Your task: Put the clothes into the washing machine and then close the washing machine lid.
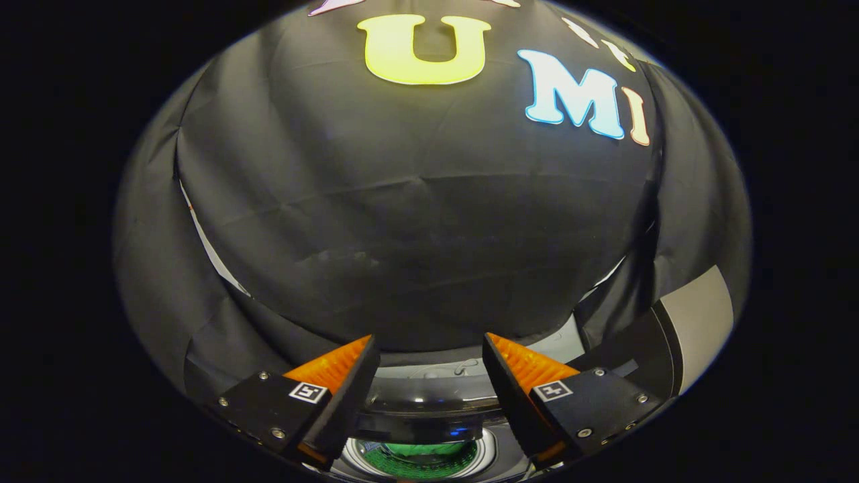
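Black cloth wall [416, 235] behind; hand-held gripper [429, 365], fingers apart and empty, hangs over the washer [429, 402], green clothes [419, 456] in its drum.

My jaws cover both sides of the washing machine [429, 402]; its drum opening [419, 457] is cut off below, and I can't identify the green thing [421, 452] inside.

Gripper [429, 349], wedge-shaped ribbed jaws, screwed plates, square tag markers
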Demonstrator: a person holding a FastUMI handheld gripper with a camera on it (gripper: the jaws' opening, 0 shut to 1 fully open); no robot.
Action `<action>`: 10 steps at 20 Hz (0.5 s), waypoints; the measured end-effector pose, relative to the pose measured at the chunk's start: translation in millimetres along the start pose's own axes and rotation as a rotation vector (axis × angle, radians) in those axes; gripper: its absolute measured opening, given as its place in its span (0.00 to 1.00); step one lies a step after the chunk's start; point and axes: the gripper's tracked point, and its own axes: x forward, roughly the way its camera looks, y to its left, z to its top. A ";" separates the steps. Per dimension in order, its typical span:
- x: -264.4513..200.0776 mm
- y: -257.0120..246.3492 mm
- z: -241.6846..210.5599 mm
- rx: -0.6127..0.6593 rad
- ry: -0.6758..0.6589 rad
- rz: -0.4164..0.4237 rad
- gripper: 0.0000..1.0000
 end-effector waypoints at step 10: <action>-2.4 2.2 -0.3 -0.014 -0.065 0.025 0.97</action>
